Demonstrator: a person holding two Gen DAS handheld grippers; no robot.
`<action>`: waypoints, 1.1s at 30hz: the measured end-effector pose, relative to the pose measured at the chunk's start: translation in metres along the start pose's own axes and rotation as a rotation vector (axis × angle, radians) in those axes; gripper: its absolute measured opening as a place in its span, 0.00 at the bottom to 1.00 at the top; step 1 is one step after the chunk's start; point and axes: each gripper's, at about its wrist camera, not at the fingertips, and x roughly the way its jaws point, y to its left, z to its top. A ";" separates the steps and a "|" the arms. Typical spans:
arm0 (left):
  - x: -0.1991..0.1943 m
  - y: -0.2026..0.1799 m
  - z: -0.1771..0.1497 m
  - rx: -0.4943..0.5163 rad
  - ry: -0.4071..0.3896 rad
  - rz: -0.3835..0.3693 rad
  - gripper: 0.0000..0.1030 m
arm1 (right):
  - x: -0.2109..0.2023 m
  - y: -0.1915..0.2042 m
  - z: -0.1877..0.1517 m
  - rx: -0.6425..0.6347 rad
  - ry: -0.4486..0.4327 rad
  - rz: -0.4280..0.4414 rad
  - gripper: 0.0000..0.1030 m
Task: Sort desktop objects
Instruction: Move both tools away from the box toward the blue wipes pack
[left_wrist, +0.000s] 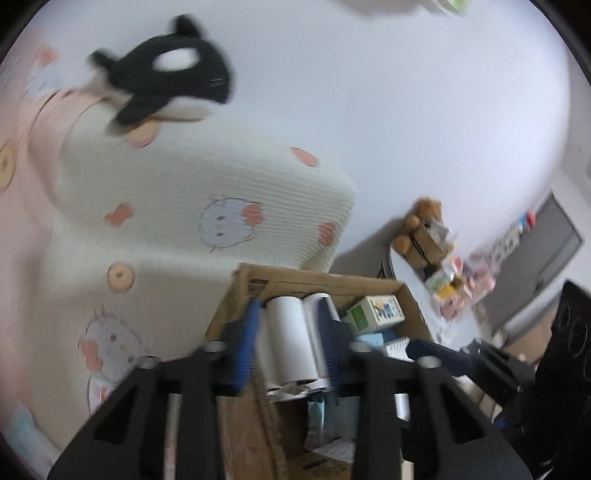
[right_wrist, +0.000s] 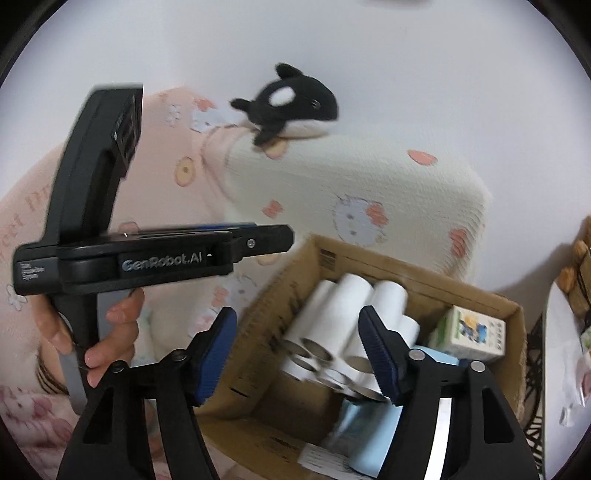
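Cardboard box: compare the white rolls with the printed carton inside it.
The white rolls are plain cylinders with open tube ends; the printed carton is a rectangular pack with green and a cartoon picture. The white rolls are several, lying side by side; the printed carton is single. Both lie inside the cardboard box.

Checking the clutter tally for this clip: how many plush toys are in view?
2. A black-and-white orca plush sits atop the patterned cushion; a brown teddy bear sits far right on the white table. Others may be hidden in the clutter there.
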 end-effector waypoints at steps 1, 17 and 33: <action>-0.002 0.006 0.000 -0.021 -0.003 0.012 0.17 | 0.002 0.005 0.003 0.001 -0.008 0.006 0.65; -0.120 0.100 0.002 -0.135 -0.258 0.149 0.14 | 0.019 0.073 0.033 -0.096 -0.017 0.130 0.65; -0.169 0.150 -0.025 -0.186 -0.329 0.280 0.14 | 0.049 0.175 0.047 -0.208 -0.040 0.271 0.65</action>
